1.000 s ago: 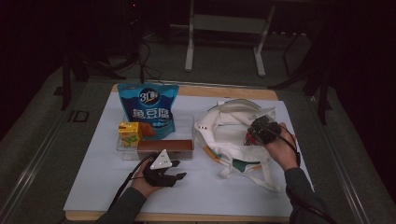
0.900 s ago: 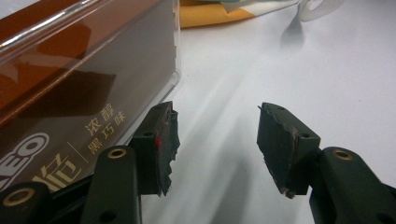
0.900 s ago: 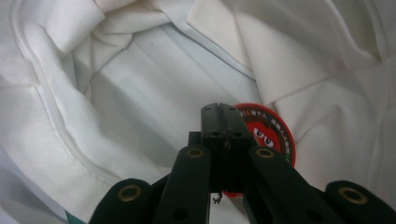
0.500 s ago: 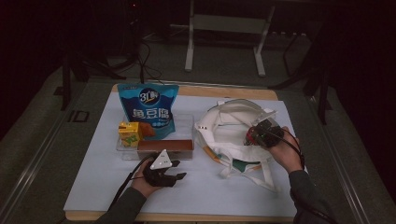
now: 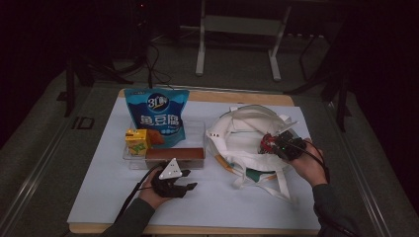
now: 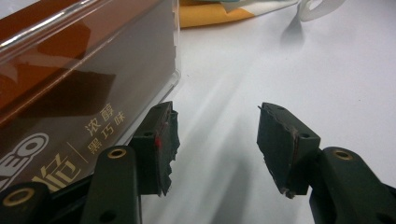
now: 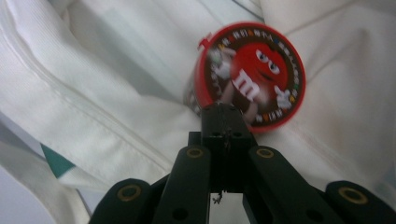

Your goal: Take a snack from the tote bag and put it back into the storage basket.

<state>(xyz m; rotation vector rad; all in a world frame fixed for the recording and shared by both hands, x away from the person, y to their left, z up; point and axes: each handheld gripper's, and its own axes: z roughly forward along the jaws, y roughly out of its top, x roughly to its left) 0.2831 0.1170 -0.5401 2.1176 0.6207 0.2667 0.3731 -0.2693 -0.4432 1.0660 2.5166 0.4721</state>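
A white tote bag (image 5: pixel 247 129) lies open on the right of the table. Inside it sits a round red M&M's can (image 5: pixel 267 143) (image 7: pixel 252 70). My right gripper (image 5: pixel 274 143) (image 7: pixel 223 111) is shut, its joined tips at the lower rim of the can's lid, over the bag's cloth (image 7: pixel 93 70). My left gripper (image 5: pixel 188 179) (image 6: pixel 215 112) rests open on the white table cover, nothing between its jaws. Its left finger (image 6: pixel 159 140) stands right beside a brown box (image 6: pixel 70 93) (image 5: pixel 174 154).
The brown box lies at the front of a clear tray (image 5: pixel 197 129), with a yellow juice carton (image 5: pixel 137 140) and a blue snack bag (image 5: pixel 157 111) behind it. An orange patch and a bag strap (image 6: pixel 322 7) lie beyond the left gripper. The table's front edge (image 5: pixel 197 229) is close.
My right hand has slid a little nearer and lower into the bag, its gripper still shut. The left hand and gripper have not moved.
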